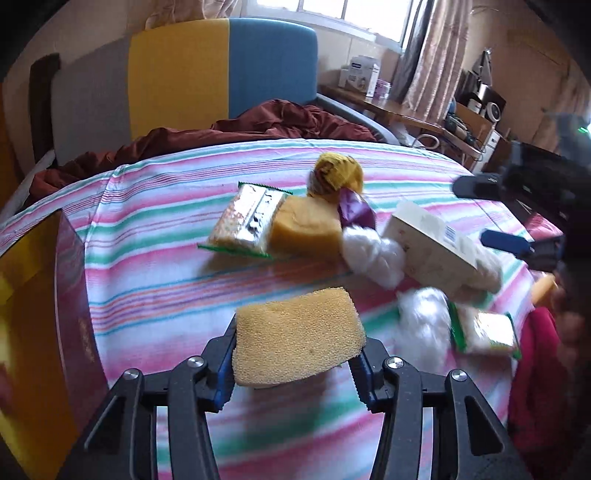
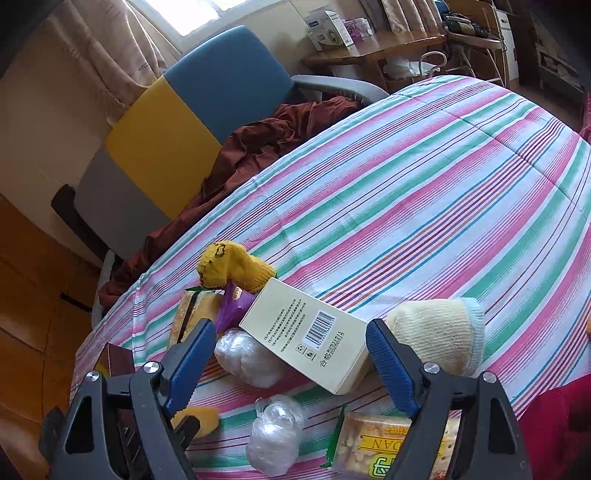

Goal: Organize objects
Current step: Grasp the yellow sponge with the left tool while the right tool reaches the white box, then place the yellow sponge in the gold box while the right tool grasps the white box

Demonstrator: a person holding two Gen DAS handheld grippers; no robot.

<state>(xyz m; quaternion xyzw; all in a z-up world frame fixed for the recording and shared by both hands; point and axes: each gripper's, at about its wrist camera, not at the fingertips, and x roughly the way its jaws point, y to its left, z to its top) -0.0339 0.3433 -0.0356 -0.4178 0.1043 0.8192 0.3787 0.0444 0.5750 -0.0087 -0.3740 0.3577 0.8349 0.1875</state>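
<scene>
The sponge [image 1: 297,338] sits clamped in the left gripper [image 1: 295,373], just above the striped sheet [image 1: 155,236]; the box [image 1: 55,314] at the left looks like its destination. The right gripper [image 2: 291,332] hangs apart over the carton [image 2: 306,332], empty. Packets, socks and bags lie unsorted, so most work remains

I was in a home, in a bedroom. The bed [image 2: 424,177] under my fingers wore a sheet striped pink, green and white, and a rumpled dark red blanket [image 1: 258,122] lay at its far end. Behind that, at upper left of the frame, stood a padded headboard [image 1: 221,70] in grey, yellow and blue. A window [image 1: 354,14] with patterned curtains [image 1: 432,59] let in daylight at the top, and a cluttered wooden desk [image 1: 402,110] with small boxes stood at upper right.
</scene>
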